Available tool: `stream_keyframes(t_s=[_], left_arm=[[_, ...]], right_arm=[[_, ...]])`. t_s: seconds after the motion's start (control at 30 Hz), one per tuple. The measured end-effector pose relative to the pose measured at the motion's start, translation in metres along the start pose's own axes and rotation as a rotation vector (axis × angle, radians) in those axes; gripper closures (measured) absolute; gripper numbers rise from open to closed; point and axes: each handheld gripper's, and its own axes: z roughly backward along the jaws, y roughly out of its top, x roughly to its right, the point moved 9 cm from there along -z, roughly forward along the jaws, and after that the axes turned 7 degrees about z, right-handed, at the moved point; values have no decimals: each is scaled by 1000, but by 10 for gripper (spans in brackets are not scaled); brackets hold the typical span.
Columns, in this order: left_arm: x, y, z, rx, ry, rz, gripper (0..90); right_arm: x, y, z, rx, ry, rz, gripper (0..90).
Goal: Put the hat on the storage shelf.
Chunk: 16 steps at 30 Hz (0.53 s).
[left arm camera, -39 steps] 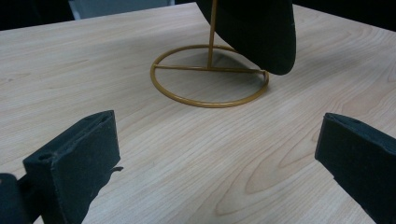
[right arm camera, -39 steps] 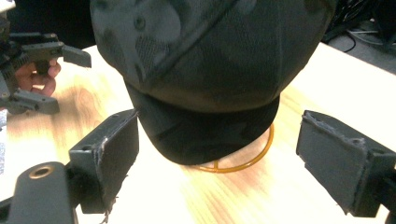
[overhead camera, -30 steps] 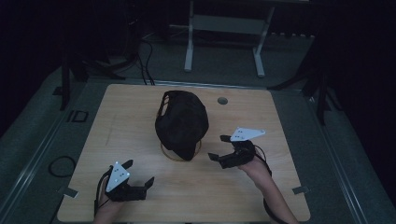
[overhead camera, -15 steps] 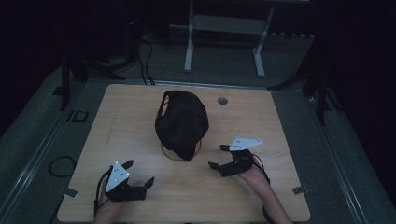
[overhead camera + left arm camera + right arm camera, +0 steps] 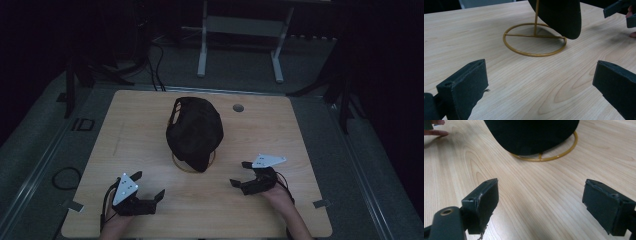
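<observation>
With both the left gripper [image 5: 148, 189] and right gripper [image 5: 242, 173] spread wide and empty, the black cap [image 5: 195, 131] sits mid-table on its gold wire stand [image 5: 534, 39]; approach the brim from 4 and 8 o'clock, low and level.

Bare table [image 5: 140, 130] around; only black cap [image 5: 195, 131] on gold stand [image 5: 535, 40] obstructs centre.

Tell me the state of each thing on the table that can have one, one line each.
Black baseball cap: hanging on the stand, brim pointing down toward the person.
Gold wire stand with ring base: upright on the wooden table.
Left tongs: open, holding nothing.
Right tongs: open, holding nothing.
</observation>
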Motion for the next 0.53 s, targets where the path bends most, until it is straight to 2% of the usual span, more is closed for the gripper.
stream_keyframes(t_s=[0.27,0.53], left_arm=[[-1,-1,0,-4,1,0,4],[-1,-1,-1,-9,1,-4,4]], right_arm=[[8,-9,11,-17,-48,4,136],[15,-16,18,-21,-65,-12,137]])
